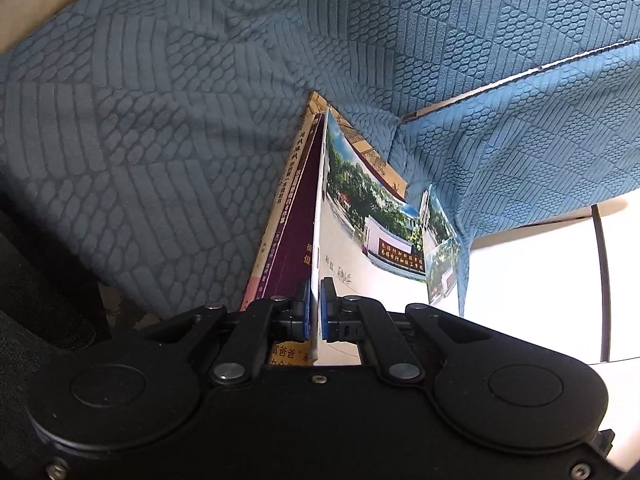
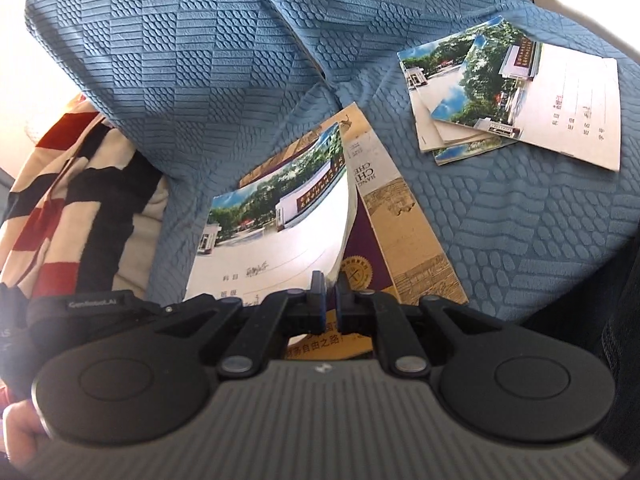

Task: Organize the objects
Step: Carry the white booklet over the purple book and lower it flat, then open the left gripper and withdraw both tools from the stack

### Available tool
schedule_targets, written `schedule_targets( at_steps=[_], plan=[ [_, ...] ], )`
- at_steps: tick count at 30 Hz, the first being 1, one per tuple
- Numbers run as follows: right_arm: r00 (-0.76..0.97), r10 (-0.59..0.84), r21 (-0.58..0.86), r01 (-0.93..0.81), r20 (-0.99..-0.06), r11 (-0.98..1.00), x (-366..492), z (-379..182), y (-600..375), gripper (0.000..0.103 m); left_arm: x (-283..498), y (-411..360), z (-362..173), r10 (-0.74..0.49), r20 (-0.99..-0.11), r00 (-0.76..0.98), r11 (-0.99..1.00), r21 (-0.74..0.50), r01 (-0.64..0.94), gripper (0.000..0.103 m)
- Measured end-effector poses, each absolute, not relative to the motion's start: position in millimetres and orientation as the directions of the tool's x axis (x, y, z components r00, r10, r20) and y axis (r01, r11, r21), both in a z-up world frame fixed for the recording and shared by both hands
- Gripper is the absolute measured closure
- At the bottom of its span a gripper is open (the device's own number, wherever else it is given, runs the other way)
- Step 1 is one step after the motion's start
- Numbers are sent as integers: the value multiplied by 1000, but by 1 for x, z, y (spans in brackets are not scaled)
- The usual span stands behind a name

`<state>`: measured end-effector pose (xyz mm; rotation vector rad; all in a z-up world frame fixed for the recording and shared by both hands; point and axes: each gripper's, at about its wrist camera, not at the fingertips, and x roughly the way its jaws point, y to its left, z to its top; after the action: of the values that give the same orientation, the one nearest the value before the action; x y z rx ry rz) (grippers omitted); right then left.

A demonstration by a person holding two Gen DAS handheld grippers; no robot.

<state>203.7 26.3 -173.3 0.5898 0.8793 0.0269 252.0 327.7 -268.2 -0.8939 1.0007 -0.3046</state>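
Both jaws clenched on glossy thin booklet (image 2: 280, 216) over purple-and-tan books (image 2: 408, 232); loose booklets (image 2: 520, 100) nearby on embossed blue sofa (image 2: 180, 60).

The purple book (image 2: 360, 256) lies mostly hidden beneath the notebook (image 2: 276, 240) and the right gripper (image 2: 329, 292). Its print is too small to read. The striped cloth (image 2: 68, 184) left of the notebook is cut off by the edge.

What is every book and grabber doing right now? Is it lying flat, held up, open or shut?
Left gripper: shut on the photo notebook.
Right gripper: shut on the photo notebook.
Photo notebook: held by an edge, bent, over the purple book.
Purple book: lying closed.
Tan book: lying closed underneath.
Loose notebooks: lying in an untidy pile.
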Motion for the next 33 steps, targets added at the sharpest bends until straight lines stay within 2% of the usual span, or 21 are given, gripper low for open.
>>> schedule_targets(
  at_steps=[3, 5, 6, 7, 9, 16, 22, 27, 33],
  plan=[
    [633, 257, 489, 222, -730, 844, 205, -173, 26, 89, 251, 330, -265, -578, -607, 545, 629, -757, -176, 97],
    [618, 251, 484, 242, -745, 841, 206, -175, 24, 76, 250, 331, -264, -564, -620, 546, 637, -747, -190, 95],
    [610, 248, 482, 253, -753, 839, 205, -176, 23, 64, 249, 332, -263, -553, -628, 547, 646, -738, -194, 92],
    [606, 245, 481, 262, -757, 837, 205, -177, 22, 57, 248, 333, -261, -542, -637, 549, 655, -729, -199, 89],
    [607, 237, 477, 270, -758, 836, 202, -177, 20, 54, 245, 335, -259, -527, -643, 556, 665, -719, -200, 89],
    [646, 163, 417, 262, -746, 870, 194, -157, 14, 53, 230, 332, -237, -455, -663, 595, 736, -656, -167, 87],
    [730, 101, 346, 193, -676, 918, 180, -120, 9, 53, 216, 319, -211, -404, -666, 627, 797, -593, -117, 84],
    [761, 56, 273, 162, -647, 948, 171, -100, 3, 53, 203, 308, -189, -381, -655, 653, 826, -558, -79, 83],
    [789, 56, 250, 126, -612, 960, 159, -86, -3, 53, 187, 295, -163, -363, -630, 687, 853, -521, -27, 80]
  ],
)
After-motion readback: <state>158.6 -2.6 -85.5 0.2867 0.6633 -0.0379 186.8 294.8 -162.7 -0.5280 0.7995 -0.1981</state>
